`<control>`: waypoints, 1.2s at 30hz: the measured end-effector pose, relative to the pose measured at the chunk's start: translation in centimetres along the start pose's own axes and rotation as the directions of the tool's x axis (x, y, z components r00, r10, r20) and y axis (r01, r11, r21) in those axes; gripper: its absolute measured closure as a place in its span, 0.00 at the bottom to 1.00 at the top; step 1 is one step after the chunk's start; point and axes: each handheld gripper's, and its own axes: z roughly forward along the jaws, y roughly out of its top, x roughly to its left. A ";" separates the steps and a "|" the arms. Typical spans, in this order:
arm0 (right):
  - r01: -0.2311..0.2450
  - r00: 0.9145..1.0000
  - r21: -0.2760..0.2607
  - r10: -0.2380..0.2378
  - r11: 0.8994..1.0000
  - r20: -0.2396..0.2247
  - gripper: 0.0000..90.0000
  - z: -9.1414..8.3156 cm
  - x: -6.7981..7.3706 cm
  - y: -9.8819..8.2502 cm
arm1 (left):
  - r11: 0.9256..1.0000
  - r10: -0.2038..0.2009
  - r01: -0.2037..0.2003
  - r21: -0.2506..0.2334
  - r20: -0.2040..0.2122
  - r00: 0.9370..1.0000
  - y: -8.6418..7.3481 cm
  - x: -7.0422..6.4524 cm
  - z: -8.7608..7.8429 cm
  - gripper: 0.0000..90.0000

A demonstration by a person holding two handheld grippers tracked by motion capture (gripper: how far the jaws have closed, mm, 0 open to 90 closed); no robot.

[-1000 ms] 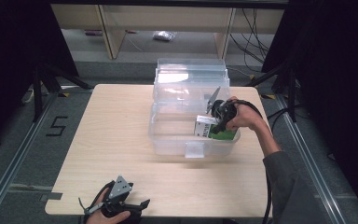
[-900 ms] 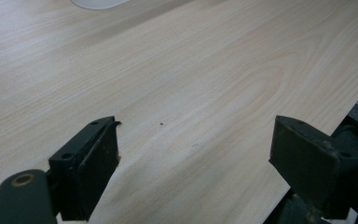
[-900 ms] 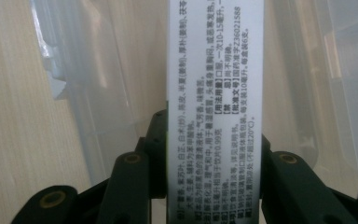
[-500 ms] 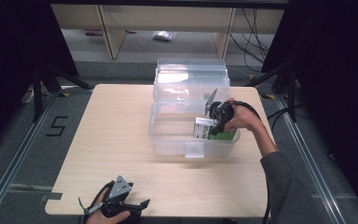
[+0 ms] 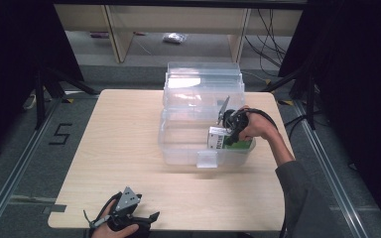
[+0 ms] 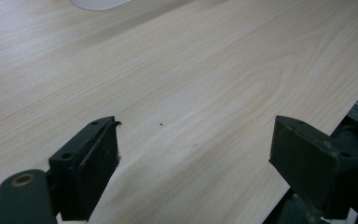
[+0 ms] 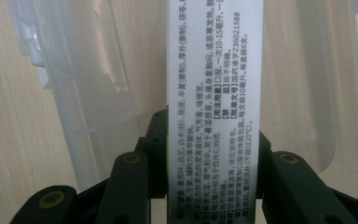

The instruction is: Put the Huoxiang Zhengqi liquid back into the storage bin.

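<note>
A white and green medicine box [image 5: 222, 138] hangs inside the clear plastic bin [image 5: 178, 148] at its right end, held by my right gripper [image 5: 231, 130]. In the right gripper view the box's printed white side [image 7: 214, 93] runs up between both jaws, which are shut on it. My left gripper [image 5: 146, 218] rests at the table's front edge, jaws wide apart. In the left gripper view its fingers [image 6: 88, 158] frame bare wood with nothing between them.
The bin's clear lid [image 5: 203, 89] stands open behind it toward the table's far edge. The light wooden table [image 5: 119, 144] has free room to the left of the bin. Shelving [image 5: 178, 20] and cables [image 5: 273, 29] lie beyond the table.
My right gripper has lowered the box slightly deeper into the bin's right end. The left gripper has not moved.
</note>
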 end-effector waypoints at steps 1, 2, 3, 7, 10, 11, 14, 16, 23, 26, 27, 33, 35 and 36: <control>0.012 1.000 0.000 -0.012 1.000 -0.006 0.71 0.1 -0.1 0.0 | 1.000 -0.001 0.001 0.000 0.000 1.000 0.0 0.0 0.0 0.16; -0.008 1.000 0.004 0.008 1.000 0.003 0.71 0.1 0.1 0.0 | 1.000 0.000 0.000 -0.001 0.000 1.000 0.0 0.0 0.0 0.17; -0.002 1.000 0.000 0.002 1.000 -0.003 0.71 0.2 0.0 0.0 | 1.000 0.001 -0.001 0.000 0.000 1.000 0.0 0.0 0.0 0.16; 0.004 1.000 0.029 -0.004 1.000 -0.012 0.70 0.6 -0.1 0.1 | 1.000 0.001 -0.001 0.000 0.000 1.000 0.0 0.0 0.0 0.16; -0.009 1.000 0.043 0.009 0.999 -0.011 0.70 0.8 -0.1 0.0 | 1.000 0.000 0.000 0.000 -0.001 1.000 0.0 0.0 0.0 0.16; -0.027 0.999 0.031 0.028 0.999 -0.022 0.69 0.9 -0.2 -0.2 | 1.000 0.001 -0.001 0.000 -0.001 1.000 0.0 0.0 0.0 0.16; -0.042 0.999 0.024 0.043 0.999 -0.033 0.68 0.8 0.0 -0.3 | 1.000 0.000 0.000 0.001 0.000 1.000 0.0 0.0 0.0 0.16; -0.046 0.999 0.019 0.046 0.999 -0.028 0.66 0.7 0.1 -0.3 | 1.000 0.000 0.000 0.000 0.000 1.000 0.0 0.0 0.0 0.16; -0.087 0.996 -0.071 0.086 0.994 -0.011 0.56 -1.8 0.6 -0.1 | 1.000 0.000 0.000 -0.001 -0.001 1.000 0.0 0.0 0.0 0.16; -0.107 0.994 -0.117 0.106 0.987 -0.012 0.55 -2.5 0.7 -0.3 | 1.000 0.000 0.000 0.000 -0.002 1.000 0.0 0.0 0.0 0.16; -0.107 0.994 -0.117 0.106 0.987 -0.012 0.55 -2.5 0.7 -0.3 | 1.000 0.000 0.000 0.000 -0.002 1.000 0.0 0.0 0.0 0.16; -0.172 0.985 -0.173 0.173 0.970 -0.010 0.51 -3.5 1.1 -0.7 | 1.000 -0.002 0.002 0.001 -0.002 1.000 0.1 0.0 0.0 0.16; -0.173 0.985 -0.178 0.175 0.969 -0.004 0.50 -3.7 1.2 -0.8 | 1.000 -0.004 0.004 0.000 -0.003 1.000 0.1 0.0 0.0 0.16; -0.180 0.983 -0.201 0.185 0.963 0.006 0.48 -4.0 1.3 -1.1 | 1.000 -0.003 0.003 0.001 -0.003 1.000 0.1 0.0 0.0 0.16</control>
